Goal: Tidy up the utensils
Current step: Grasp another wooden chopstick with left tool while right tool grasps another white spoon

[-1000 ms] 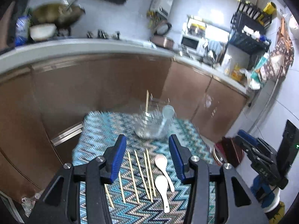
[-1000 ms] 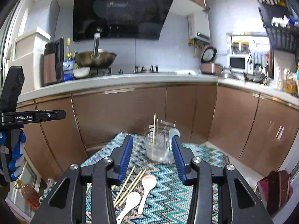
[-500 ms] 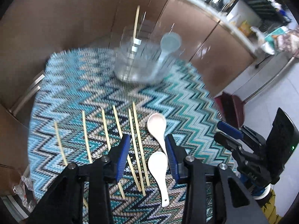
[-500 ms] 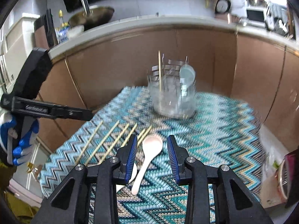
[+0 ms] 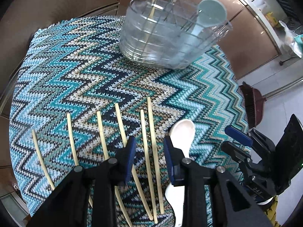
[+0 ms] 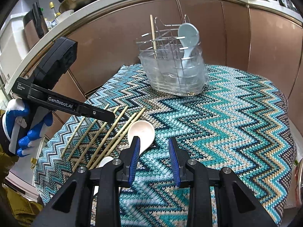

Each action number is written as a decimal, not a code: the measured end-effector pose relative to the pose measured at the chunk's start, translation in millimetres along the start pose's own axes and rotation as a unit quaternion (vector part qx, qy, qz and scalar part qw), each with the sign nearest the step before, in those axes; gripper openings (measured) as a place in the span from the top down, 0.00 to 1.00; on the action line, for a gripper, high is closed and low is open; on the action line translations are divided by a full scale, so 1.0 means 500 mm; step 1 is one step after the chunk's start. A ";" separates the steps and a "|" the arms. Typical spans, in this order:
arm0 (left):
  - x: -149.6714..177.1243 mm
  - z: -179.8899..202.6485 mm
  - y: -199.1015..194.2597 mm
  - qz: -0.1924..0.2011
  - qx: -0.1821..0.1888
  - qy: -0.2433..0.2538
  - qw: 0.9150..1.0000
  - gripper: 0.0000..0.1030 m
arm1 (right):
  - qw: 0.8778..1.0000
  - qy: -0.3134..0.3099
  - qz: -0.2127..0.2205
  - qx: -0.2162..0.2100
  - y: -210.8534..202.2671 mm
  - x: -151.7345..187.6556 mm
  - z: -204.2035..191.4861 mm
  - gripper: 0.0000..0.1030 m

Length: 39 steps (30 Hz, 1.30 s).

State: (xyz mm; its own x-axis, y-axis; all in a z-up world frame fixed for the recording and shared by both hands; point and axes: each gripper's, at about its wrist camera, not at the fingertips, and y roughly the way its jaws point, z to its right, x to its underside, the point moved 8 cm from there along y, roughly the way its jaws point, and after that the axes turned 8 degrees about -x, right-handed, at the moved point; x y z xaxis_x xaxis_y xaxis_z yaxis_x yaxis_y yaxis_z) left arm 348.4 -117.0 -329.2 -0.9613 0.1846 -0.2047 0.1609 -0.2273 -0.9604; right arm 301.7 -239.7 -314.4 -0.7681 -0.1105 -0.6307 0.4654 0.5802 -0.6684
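A surface draped in a teal zigzag-knit cloth carries a clear plastic utensil holder with a wire rack at its far side, already containing one bamboo chopstick and a pale blue spoon, with six loose bamboo chopsticks and two white ceramic spoons lying near the front. The left gripper, fingers apart and just closing, straddles two adjacent chopsticks, so it risks pinching both or scattering the row. The right gripper, fingers apart and empty, sits beside the spoon, risking a nudge.
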 end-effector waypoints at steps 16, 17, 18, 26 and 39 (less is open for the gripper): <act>-0.017 -0.011 0.051 -0.033 -0.022 -0.001 0.999 0.78 | 0.999 -0.021 -0.035 -0.020 0.050 -0.008 -0.001 0.70; -0.017 -0.011 0.055 -0.034 -0.024 -0.001 0.999 0.78 | 0.999 -0.021 -0.037 -0.021 0.054 -0.008 -0.002 0.70; -0.018 -0.012 0.057 -0.036 -0.025 -0.002 0.999 0.78 | 0.999 -0.021 -0.039 -0.021 0.057 -0.008 -0.002 0.70; -0.024 -0.008 0.082 -0.046 -0.026 -0.007 0.999 0.79 | 0.997 -0.032 -0.061 -0.036 0.084 -0.016 -0.003 0.70; -0.030 -0.017 0.103 -0.062 -0.036 -0.004 0.997 0.82 | 0.988 -0.054 -0.115 -0.083 0.147 -0.030 0.009 0.70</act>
State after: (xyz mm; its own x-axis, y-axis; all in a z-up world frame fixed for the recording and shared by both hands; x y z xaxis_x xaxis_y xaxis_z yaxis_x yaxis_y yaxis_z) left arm 373.2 -123.4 -376.9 -0.9765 0.1990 -0.0822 0.0560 -0.1337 -0.9894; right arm 349.5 -198.9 -355.8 -0.7898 -0.3350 -0.5139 0.1988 0.6527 -0.7311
